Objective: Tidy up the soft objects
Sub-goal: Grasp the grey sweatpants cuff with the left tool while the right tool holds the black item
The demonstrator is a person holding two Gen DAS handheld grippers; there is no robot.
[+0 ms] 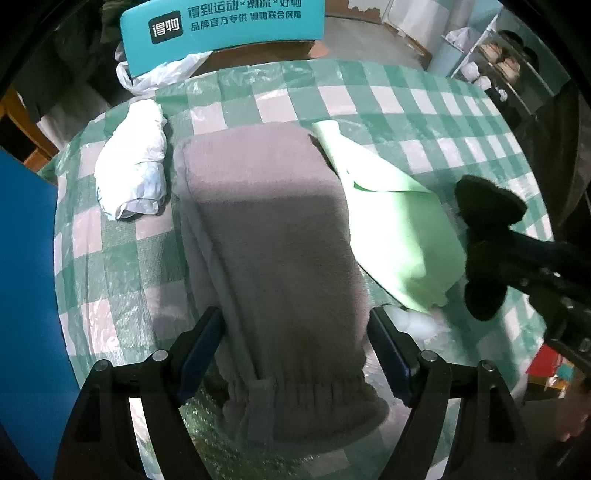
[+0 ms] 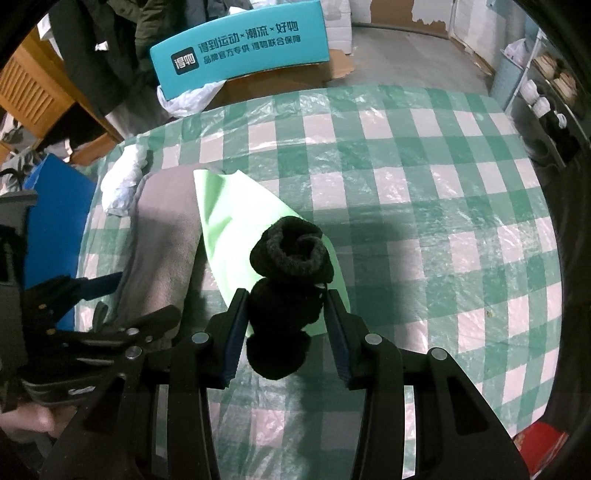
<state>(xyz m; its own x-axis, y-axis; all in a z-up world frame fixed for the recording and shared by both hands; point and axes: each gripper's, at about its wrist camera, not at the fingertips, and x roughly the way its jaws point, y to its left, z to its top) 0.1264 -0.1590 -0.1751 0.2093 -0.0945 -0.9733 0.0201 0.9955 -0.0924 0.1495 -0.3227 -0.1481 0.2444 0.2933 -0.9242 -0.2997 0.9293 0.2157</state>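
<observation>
A folded grey fleece garment (image 1: 269,221) (image 2: 166,229) lies on the green checked tablecloth (image 1: 406,110) (image 2: 443,184), elastic hem toward me. My left gripper (image 1: 294,314) (image 2: 129,299) points down over it, open, one finger on each side of the garment and neither pad squeezing it. A light green cloth (image 1: 399,229) (image 2: 229,214) lies to the garment's right. Above the green cloth my right gripper (image 2: 286,295) is shut on a rolled black sock bundle (image 2: 288,280) (image 1: 487,206). A crumpled white bundle (image 1: 133,166) (image 2: 122,181) lies to the garment's left.
A teal printed box (image 1: 221,26) (image 2: 240,48) and a white plastic bag stand behind the table. A blue panel (image 1: 26,277) (image 2: 55,206) borders the left edge. A shelf with cups (image 1: 498,62) (image 2: 546,92) stands at the far right. A red item (image 2: 539,439) sits low right.
</observation>
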